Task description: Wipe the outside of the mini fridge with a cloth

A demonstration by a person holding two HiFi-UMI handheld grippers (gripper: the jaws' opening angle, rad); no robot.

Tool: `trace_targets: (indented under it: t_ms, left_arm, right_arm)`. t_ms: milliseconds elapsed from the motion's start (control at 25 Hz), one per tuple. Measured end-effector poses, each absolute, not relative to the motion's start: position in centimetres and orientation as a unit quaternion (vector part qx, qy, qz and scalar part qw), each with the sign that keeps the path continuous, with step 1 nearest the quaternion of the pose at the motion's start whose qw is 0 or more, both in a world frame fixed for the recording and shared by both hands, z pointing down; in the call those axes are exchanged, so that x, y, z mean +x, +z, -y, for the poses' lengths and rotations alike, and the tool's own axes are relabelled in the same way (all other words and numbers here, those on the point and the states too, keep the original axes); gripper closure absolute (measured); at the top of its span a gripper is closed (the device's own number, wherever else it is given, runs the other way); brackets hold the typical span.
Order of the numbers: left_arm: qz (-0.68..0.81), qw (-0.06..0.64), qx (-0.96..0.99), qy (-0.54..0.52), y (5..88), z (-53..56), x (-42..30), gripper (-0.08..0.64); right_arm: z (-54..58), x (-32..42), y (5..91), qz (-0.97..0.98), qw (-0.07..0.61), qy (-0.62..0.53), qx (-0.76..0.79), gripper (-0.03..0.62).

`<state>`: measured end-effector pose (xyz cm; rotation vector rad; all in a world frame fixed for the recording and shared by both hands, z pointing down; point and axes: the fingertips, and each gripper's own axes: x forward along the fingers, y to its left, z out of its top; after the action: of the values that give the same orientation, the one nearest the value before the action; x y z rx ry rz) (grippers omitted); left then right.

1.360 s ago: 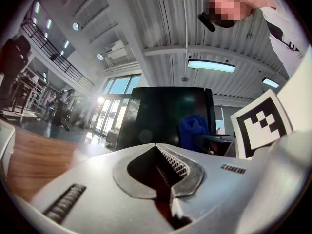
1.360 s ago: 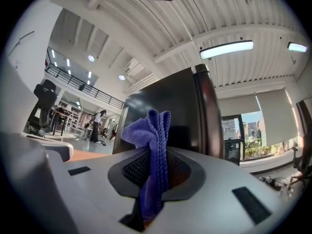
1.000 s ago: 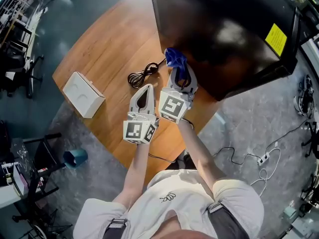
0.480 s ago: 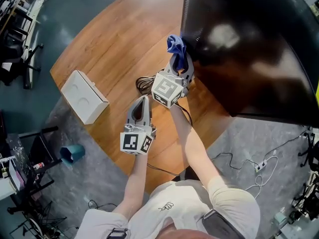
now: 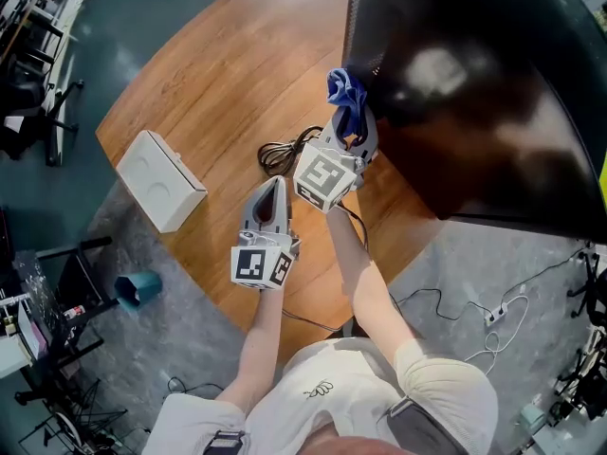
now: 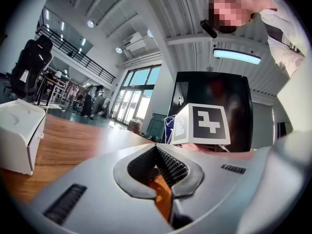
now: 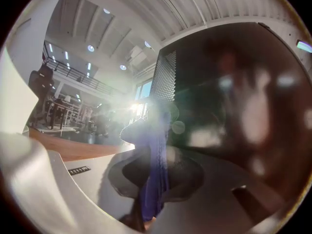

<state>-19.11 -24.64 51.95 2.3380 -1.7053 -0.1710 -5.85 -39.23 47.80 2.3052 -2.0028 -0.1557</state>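
The black mini fridge (image 5: 474,112) stands on the round wooden table (image 5: 218,93) at the right; its glossy side fills the right gripper view (image 7: 234,96). My right gripper (image 5: 349,126) is shut on a blue cloth (image 5: 345,95), and the bunched cloth (image 7: 155,165) sits against the fridge's near left corner. My left gripper (image 5: 271,190) hovers over the table a little nearer to me, shut with nothing between its jaws (image 6: 158,152). The right gripper's marker cube (image 6: 204,125) shows in front of the fridge in the left gripper view.
A coiled black power cord (image 5: 283,152) lies on the table just left of my right gripper. A white box (image 5: 159,181) sits near the table's left edge. A teal bin (image 5: 138,290) and chairs stand on the floor at left; a power strip with cables (image 5: 493,316) lies at right.
My right gripper and the cloth slid a little down and right along the fridge's corner since half a second ago. A second ago the view shifted. The left gripper barely moved.
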Motion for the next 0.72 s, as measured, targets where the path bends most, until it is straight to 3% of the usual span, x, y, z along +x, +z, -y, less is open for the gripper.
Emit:
trace_targets:
  t_ms: [720]
  left_arm:
    - [0.53, 0.112, 0.837, -0.081, 48.0, 19.5, -9.3, 0.555]
  right_arm:
    - [26.6, 6.7, 45.2, 0.601, 0.044, -0.055, 0.796, 0.53]
